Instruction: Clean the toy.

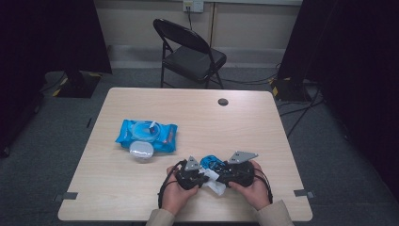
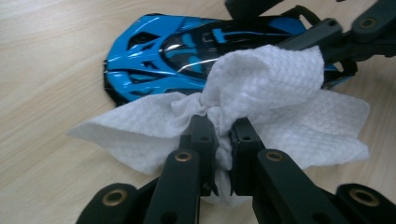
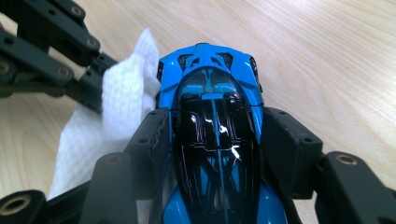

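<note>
A blue and black toy car (image 1: 211, 162) lies near the table's front edge, between my two hands. My right gripper (image 3: 215, 126) is shut on it, one black pad (image 3: 149, 135) against each flank of the car (image 3: 208, 70). My left gripper (image 2: 220, 128) is shut on a bunched white wet wipe (image 2: 266, 79). The wipe rests against the side of the car (image 2: 159, 51) and partly drapes onto the table. In the high view the left gripper (image 1: 203, 178) and right gripper (image 1: 221, 172) nearly meet, with the wipe (image 1: 215, 184) below them.
A blue pack of wet wipes (image 1: 164, 136) lies left of centre on the wooden table (image 1: 263, 122), with a round white lid (image 1: 141, 150) at its front. A cable hole (image 1: 223, 101) sits near the far edge. A black folding chair (image 1: 193, 52) stands beyond the table.
</note>
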`<state>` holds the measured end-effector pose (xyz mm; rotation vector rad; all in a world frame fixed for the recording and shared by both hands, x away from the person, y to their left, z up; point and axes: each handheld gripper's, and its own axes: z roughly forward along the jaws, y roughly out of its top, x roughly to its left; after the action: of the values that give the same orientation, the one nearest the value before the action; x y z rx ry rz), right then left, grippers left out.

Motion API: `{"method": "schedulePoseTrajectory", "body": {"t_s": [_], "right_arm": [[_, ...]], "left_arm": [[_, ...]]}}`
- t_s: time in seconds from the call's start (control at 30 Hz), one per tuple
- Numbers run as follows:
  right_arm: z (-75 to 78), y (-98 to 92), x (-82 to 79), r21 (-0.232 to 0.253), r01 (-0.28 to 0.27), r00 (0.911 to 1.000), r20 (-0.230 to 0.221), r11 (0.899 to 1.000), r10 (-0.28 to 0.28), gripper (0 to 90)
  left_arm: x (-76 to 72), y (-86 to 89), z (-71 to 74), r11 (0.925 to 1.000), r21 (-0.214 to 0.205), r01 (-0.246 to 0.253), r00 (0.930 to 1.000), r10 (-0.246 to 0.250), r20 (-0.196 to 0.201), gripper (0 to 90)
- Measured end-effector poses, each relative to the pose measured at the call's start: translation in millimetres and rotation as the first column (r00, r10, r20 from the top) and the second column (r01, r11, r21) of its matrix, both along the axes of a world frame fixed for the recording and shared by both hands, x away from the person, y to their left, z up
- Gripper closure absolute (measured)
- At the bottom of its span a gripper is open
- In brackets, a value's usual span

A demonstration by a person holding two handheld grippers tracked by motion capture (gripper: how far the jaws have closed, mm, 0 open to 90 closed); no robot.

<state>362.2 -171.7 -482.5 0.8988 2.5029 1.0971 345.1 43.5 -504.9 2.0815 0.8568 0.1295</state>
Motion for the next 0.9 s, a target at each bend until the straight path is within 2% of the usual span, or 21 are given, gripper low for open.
{"method": "schedulePoseTrajectory", "body": {"t_s": [0.13, 0.17, 0.23, 0.27, 0.33, 0.37, 0.6, 0.67, 0.73, 0.87, 0.9], "right_arm": [[0.2, 0.4, -0.2, -0.004, 0.0, 1.0, 0.001, 1.0, 0.0, 43.6], [0.1, 0.2, -0.3, -0.004, 0.0, 1.0, 0.002, 1.0, 0.0, 43.6], [-0.1, -0.4, -0.5, 0.001, 0.001, 1.0, 0.002, 1.0, -0.001, 43.5], [-0.1, -0.5, -0.6, 0.001, 0.001, 1.0, 0.003, 1.0, -0.001, 43.6], [-0.1, -0.2, -0.5, -0.001, 0.0, 1.0, 0.004, 1.0, 0.0, 43.6], [-0.4, -0.1, -0.6, 0.001, 0.0, 1.0, 0.006, 1.0, 0.0, 43.5], [-1.6, -1.5, -2.0, 0.01, 0.002, 0.9999, 0.013, 1.0, -0.002, 43.5], [-3.3, -2.9, -2.7, 0.029, 0.006, 0.9998, 0.021, 1.0, -0.007, 43.5], [-5.0, -4.6, -3.4, 0.046, 0.008, 0.9996, 0.026, 0.999, -0.009, 43.5], [-4.2, -4.9, -2.8, 0.041, 0.006, 0.9998, 0.019, 0.999, -0.007, 43.5], [-4.4, -5.0, -3.1, 0.042, 0.004, 0.9997, 0.022, 0.999, -0.005, 43.5]], "left_arm": [[-4.8, -13.6, -0.1, 0.9996, -0.003, 0.027, 0.9996, -0.027, -0.001, 83.2], [-6.2, -16.4, 1.2, 0.9995, 0.017, 0.027, 0.9996, -0.027, 0.006, 83.2], [-6.9, -18.5, 1.2, 0.9992, 0.007, 0.04, 0.9992, -0.04, -0.005, 83.3], [-7.9, -19.1, 1.4, 0.999, 0.017, 0.042, 0.9991, -0.042, 0.004, 83.3], [-9.9, -21.4, 0.4, 0.9986, -0.006, 0.053, 0.9985, -0.053, -0.013, 83.3], [-11.7, -23.7, -0.4, 0.9985, -0.009, 0.054, 0.9985, -0.054, -0.004, 83.3], [-15.2, -30.4, 1.9, 0.9968, 0.027, 0.075, 0.9971, -0.075, 0.013, 83.3], [-16.1, -32.6, 1.8, 0.9962, 0.019, 0.085, 0.9964, -0.085, 0.003, 83.3], [-17.9, -35.5, 2.3, 0.9957, 0.028, 0.088, 0.996, -0.089, 0.013, 83.3], [-20.0, -41.1, 4.7, 0.9944, 0.048, 0.094, 0.9956, -0.094, 0.001, 83.3], [-20.4, -41.7, 4.9, 0.9944, 0.042, 0.097, 0.9953, -0.097, -0.007, 83.3]]}}
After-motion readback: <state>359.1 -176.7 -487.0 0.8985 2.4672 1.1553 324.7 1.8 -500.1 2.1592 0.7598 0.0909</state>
